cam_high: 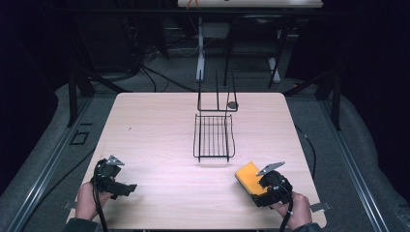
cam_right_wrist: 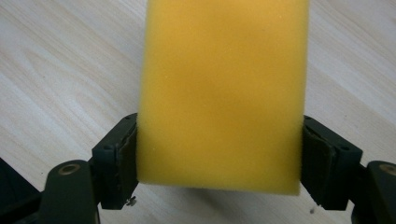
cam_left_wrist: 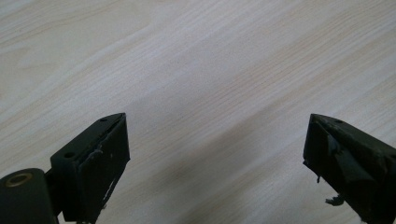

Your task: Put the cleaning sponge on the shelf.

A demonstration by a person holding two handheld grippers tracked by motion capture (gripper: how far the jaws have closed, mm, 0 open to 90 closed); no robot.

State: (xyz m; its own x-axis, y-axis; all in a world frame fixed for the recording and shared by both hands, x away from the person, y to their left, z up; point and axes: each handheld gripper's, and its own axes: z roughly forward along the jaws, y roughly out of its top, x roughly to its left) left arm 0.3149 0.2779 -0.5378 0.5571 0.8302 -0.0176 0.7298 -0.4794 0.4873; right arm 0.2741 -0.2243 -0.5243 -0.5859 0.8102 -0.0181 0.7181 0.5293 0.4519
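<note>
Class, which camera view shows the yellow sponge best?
The right gripper view: the yellow sponge is large there, squeezed between both jaws. The high view shows it small beside the right gripper. The left gripper view looks at bare table.

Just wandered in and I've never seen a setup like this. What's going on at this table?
A person sits at a wooden table with a hand-held claw in each hand. The right claw has its jaws pressed against both sides of a yellow sponge, near the table's front right corner. The left claw is open with nothing between its jaws, above bare wood at the front left. A black wire rack stands untouched in the middle of the table, farther from the person.
</note>
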